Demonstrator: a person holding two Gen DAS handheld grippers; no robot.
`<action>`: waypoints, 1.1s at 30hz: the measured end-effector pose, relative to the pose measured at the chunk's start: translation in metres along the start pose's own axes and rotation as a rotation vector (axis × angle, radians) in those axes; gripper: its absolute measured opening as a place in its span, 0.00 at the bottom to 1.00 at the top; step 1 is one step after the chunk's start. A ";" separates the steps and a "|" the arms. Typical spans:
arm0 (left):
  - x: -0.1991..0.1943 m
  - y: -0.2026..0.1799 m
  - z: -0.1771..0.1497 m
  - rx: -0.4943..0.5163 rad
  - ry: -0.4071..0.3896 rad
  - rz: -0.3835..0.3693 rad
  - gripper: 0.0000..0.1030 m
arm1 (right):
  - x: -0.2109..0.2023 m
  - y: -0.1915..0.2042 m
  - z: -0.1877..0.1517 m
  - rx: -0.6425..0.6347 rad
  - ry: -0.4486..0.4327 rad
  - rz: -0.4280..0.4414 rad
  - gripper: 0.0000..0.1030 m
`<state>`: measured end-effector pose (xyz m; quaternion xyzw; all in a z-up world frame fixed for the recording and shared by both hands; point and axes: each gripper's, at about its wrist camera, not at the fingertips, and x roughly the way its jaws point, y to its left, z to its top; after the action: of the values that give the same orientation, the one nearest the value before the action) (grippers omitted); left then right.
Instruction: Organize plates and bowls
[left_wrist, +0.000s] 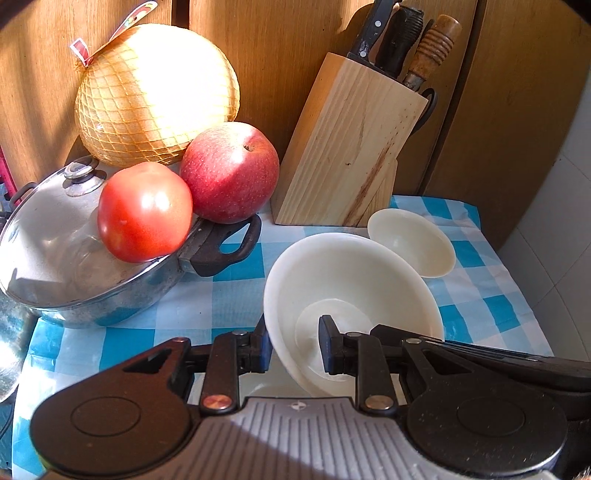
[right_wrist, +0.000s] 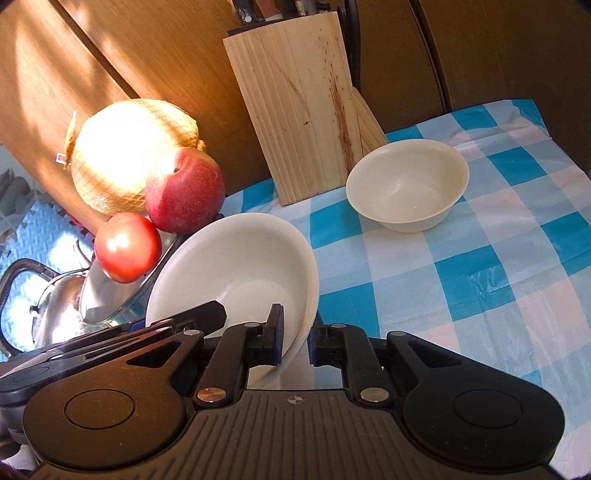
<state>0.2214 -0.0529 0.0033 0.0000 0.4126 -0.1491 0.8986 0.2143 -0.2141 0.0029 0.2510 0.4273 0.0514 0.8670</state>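
A large white bowl (left_wrist: 351, 280) (right_wrist: 236, 266) hangs tilted over the blue-checked tablecloth, held on two sides. My left gripper (left_wrist: 295, 350) is shut on its left rim, one finger inside the bowl and one outside. My right gripper (right_wrist: 295, 341) is shut on the opposite rim in the same way. Each gripper's body shows at the edge of the other's view. A smaller white bowl (left_wrist: 412, 242) (right_wrist: 406, 188) stands upright on the cloth beyond, just in front of the knife block. Something white shows below the big bowl, but I cannot tell what it is.
A wooden knife block (left_wrist: 351, 147) (right_wrist: 295, 110) leans at the back wall. To the left sit a lidded steel pot (left_wrist: 74, 258), a tomato (left_wrist: 144, 212), an apple (left_wrist: 229, 171) and a netted pomelo (left_wrist: 155, 92). A kettle (right_wrist: 55, 306) is at far left. Bare tablecloth (right_wrist: 480, 258) lies to the right.
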 end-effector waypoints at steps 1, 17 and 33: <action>-0.001 0.001 -0.001 -0.001 0.000 0.001 0.19 | 0.000 0.001 -0.001 -0.001 0.004 0.002 0.19; -0.023 0.015 -0.018 -0.011 0.009 0.011 0.18 | -0.007 0.020 -0.018 -0.055 0.033 0.013 0.20; -0.023 0.028 -0.035 -0.024 0.055 0.018 0.18 | -0.002 0.032 -0.033 -0.092 0.078 -0.003 0.20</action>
<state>0.1890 -0.0153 -0.0063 -0.0029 0.4388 -0.1360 0.8883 0.1919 -0.1746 0.0029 0.2077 0.4582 0.0793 0.8606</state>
